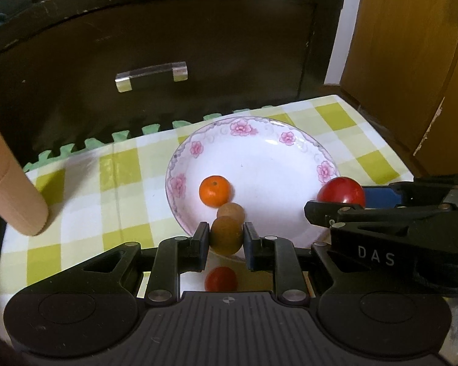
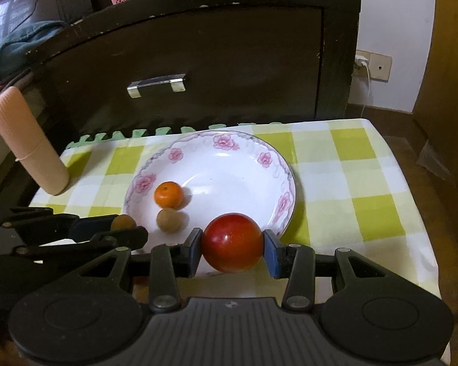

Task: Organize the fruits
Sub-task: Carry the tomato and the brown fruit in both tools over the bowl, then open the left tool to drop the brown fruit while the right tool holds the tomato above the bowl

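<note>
Fruits are gathering in the flowered plate (image 2: 278, 164) on the checked desk (image 2: 366, 183): an orange (image 2: 169, 194) and a small brown fruit (image 2: 169, 219) already lie at its near left; my left claw (image 1: 226, 238) is clamped on another brown fruit (image 1: 226, 235) over the near rim, and my right claw (image 2: 232, 248) grips a red tomato (image 2: 232, 245) at the near right edge, both held above the plate, I judge, for dropping in. One small red fruit (image 1: 220, 279) waits on the desk beneath my left claw.
</note>
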The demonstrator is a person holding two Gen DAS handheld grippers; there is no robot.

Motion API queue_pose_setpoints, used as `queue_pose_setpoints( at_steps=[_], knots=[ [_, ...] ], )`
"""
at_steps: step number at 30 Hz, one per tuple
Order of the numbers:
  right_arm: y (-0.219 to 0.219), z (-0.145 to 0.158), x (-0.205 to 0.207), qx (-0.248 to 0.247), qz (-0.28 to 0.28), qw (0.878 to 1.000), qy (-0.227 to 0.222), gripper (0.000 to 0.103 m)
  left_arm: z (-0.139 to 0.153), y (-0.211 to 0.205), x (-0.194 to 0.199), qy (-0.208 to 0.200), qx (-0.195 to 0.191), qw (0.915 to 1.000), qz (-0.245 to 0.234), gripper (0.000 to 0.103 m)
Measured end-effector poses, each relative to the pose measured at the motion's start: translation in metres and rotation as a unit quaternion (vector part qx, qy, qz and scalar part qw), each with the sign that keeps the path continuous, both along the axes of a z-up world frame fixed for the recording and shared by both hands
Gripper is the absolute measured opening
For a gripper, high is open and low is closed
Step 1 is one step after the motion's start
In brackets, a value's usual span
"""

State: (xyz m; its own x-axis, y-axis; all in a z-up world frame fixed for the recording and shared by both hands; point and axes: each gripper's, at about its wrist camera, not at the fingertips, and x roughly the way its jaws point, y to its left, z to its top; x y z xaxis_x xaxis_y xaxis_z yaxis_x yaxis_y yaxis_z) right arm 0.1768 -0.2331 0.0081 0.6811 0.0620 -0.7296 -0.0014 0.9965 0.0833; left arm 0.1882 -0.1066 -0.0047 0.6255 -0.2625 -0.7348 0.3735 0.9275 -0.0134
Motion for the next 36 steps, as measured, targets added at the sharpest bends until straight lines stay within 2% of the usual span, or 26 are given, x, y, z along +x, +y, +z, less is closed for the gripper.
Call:
queue_pose_setpoints(
  at_steps=[14,36],
  knots=[
    [-0.005,-0.019,0.026,0.001,-0.001,1.0,0.002,0.041,-0.017,-0.005,0.024,0.01,0.006,0.9999,0.009,0.028],
    [-0.006,-0.031,0.043,0.0,0.0,1.0,-0.006,0.041,-0.019,-0.005,0.034,0.002,-0.004,1.0,0.008,0.029]
  ],
)
